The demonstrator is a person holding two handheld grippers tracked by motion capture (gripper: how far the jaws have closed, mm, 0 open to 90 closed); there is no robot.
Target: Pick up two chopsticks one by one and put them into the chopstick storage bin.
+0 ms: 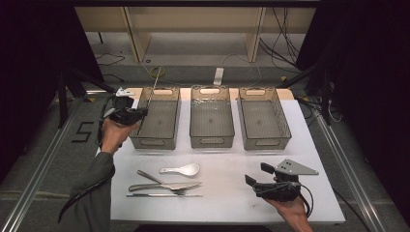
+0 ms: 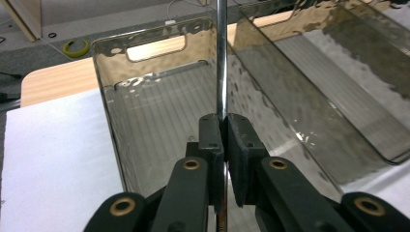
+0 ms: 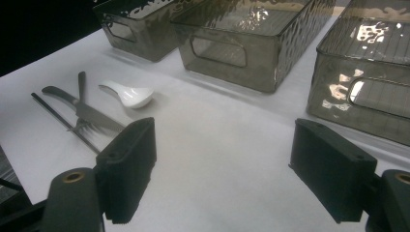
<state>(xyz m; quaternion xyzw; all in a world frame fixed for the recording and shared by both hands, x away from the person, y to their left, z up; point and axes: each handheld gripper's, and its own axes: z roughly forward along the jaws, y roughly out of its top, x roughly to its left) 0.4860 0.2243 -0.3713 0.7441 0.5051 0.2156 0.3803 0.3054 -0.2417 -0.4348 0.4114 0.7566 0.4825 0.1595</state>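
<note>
My left gripper [image 1: 141, 112] is shut on a thin metal chopstick [image 1: 149, 101], held upright and slightly tilted over the left bin [image 1: 154, 142]. In the left gripper view the chopstick [image 2: 221, 58] rises from between the closed jaws of the gripper [image 2: 224, 126], above that bin's [image 2: 111, 121] floor. My right gripper [image 1: 258, 174] hovers open and empty over the table's front right. The right gripper view has the gripper [image 3: 227, 174] with its jaws wide apart above bare white table.
The middle bin [image 1: 212, 140] and the right bin [image 1: 263, 142] stand beside the left one. A white spoon [image 1: 181, 169], a knife [image 1: 159, 186], a fork [image 1: 150, 177] and a second chopstick [image 1: 164, 195] lie at the front left of the white table [image 1: 227, 203].
</note>
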